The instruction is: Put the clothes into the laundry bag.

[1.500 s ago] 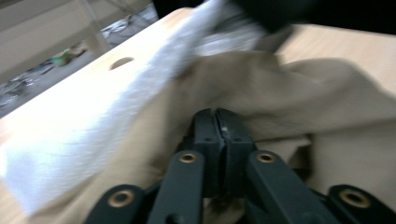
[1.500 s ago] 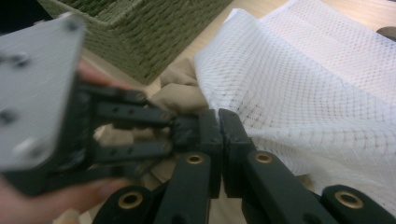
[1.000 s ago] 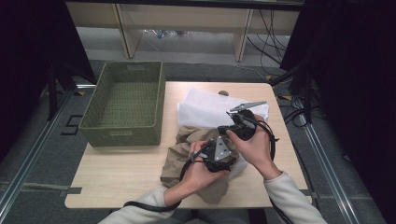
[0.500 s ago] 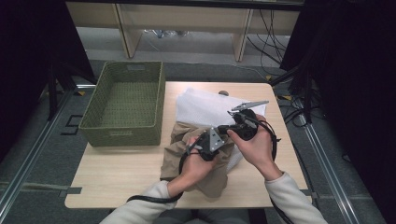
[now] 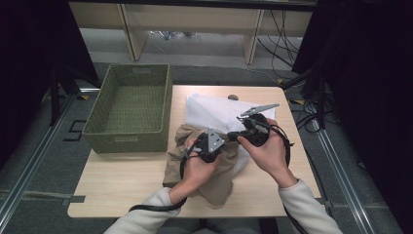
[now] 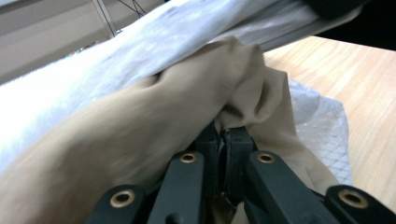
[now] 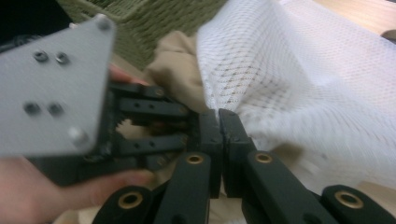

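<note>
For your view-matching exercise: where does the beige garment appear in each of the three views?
High view: the beige garment lies mid-table, under both hands.
Left gripper view: it fills the centre and left, pinched between that gripper's jaws.
Right gripper view: a fold shows at upper centre.
Shared landmark: the white mesh bag, bordering the garment in each view.

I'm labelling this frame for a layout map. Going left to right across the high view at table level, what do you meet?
Green woven basket → beige garment → left gripper → right gripper, with the white mesh bag lying behind both grippers → bare wooden table at the right edge.
</note>
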`<state>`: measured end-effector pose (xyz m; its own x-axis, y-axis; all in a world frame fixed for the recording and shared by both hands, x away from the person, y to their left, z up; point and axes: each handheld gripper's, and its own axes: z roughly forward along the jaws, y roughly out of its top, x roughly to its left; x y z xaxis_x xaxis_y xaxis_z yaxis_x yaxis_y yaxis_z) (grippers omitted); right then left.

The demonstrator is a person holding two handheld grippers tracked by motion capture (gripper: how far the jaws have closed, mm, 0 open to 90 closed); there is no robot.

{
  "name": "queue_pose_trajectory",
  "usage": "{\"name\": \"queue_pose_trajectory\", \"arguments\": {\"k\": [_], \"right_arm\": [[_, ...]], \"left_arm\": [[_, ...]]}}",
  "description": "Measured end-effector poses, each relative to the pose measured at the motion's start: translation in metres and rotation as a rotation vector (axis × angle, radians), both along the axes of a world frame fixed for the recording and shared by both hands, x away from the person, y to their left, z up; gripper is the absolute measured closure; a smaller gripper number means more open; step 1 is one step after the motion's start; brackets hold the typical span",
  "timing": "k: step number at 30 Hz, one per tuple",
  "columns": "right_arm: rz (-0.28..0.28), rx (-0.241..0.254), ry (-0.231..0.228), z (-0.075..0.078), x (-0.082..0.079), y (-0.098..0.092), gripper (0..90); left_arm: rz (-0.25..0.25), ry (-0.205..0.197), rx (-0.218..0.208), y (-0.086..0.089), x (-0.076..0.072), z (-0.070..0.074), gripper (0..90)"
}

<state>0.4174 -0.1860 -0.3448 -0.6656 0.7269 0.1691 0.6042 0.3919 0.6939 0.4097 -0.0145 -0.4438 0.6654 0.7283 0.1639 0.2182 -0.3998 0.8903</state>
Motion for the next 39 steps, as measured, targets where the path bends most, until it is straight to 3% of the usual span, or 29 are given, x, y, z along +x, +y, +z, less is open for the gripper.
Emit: {"name": "queue_pose_trajectory", "arguments": {"k": [2,5,9,10,12,14,16,19,20,21,22,23,25,26,27,28,29,31,32,35,37,39], "right_arm": [[-0.005,-0.009,0.009,-0.001,0.004,-0.006,90.0],[0.006,0.01,0.011,-0.002,0.002,0.001,90.0],[0.032,0.023,0.001,-0.006,0.002,0.005,90.0],[0.034,0.009,0.013,-0.006,0.003,0.004,90.0],[0.025,0.014,0.035,-0.012,0.005,0.004,90.0],[0.02,0.012,0.042,-0.015,0.007,0.004,90.0],[0.025,0.01,0.029,-0.015,0.008,0.003,90.0],[0.004,0.03,0.023,-0.014,0.007,0.005,90.0],[0.027,0.015,0.015,-0.014,0.009,0.003,90.0],[0.016,0.022,0.03,-0.013,0.008,0.005,90.0],[0.022,0.021,0.016,-0.014,0.008,0.005,90.0],[0.007,0.032,0.016,-0.015,0.007,0.008,90.0],[0.01,0.03,0.013,-0.014,0.006,0.009,90.0],[0.031,0.023,-0.015,-0.015,0.008,0.008,90.0],[0.036,0.019,-0.009,-0.015,0.008,0.008,90.0],[0.034,0.021,-0.007,-0.015,0.008,0.008,90.0],[0.023,0.026,0.011,-0.014,0.007,0.008,90.0],[0.013,0.023,0.017,-0.015,0.007,0.007,90.0],[0.01,0.033,0.006,-0.016,0.008,0.007,90.0],[0.015,0.03,0.003,-0.016,0.009,0.007,90.0],[0.003,0.032,0.016,-0.016,0.007,0.008,90.0],[0.014,0.025,0.001,-0.016,0.007,0.008,90.0]], "left_arm": [[0.0,0.006,-0.002,0.003,0.0,0.0,87.0],[-0.008,-0.012,-0.005,0.003,-0.002,0.005,86.7],[-0.073,-0.015,-0.053,0.002,0.0,0.001,83.7],[-0.087,-0.006,-0.047,0.002,0.0,-0.001,81.4],[-0.116,0.025,-0.085,0.005,-0.003,-0.002,72.0],[-0.149,-0.006,-0.095,0.013,-0.012,0.004,62.0],[-0.165,-0.044,-0.135,0.029,-0.019,0.016,54.4],[-0.107,-0.083,-0.175,0.062,-0.016,0.035,55.2],[-0.073,-0.089,-0.166,0.072,-0.01,0.04,56.2],[-0.045,-0.09,-0.156,0.08,-0.004,0.042,58.5],[-0.008,-0.091,-0.128,0.089,0.005,0.044,60.4],[0.005,-0.084,-0.102,0.094,0.012,0.043,62.8],[-0.009,-0.05,0.001,0.097,0.025,0.037,63.7],[-0.022,-0.014,0.009,0.096,0.029,0.031,62.7],[-0.035,0.011,0.023,0.095,0.031,0.027,61.1],[-0.061,0.06,0.07,0.093,0.033,0.02,58.6],[-0.076,0.081,0.064,0.091,0.033,0.016,54.6],[-0.12,0.14,0.004,0.089,0.034,0.006,49.9],[-0.138,0.151,-0.004,0.091,0.034,0.005,47.6],[-0.173,0.15,-0.018,0.091,0.031,0.005,46.1],[-0.207,0.15,0.013,0.09,0.027,0.007,45.8],[-0.258,0.169,-0.015,0.087,0.024,0.007,44.5]]}}
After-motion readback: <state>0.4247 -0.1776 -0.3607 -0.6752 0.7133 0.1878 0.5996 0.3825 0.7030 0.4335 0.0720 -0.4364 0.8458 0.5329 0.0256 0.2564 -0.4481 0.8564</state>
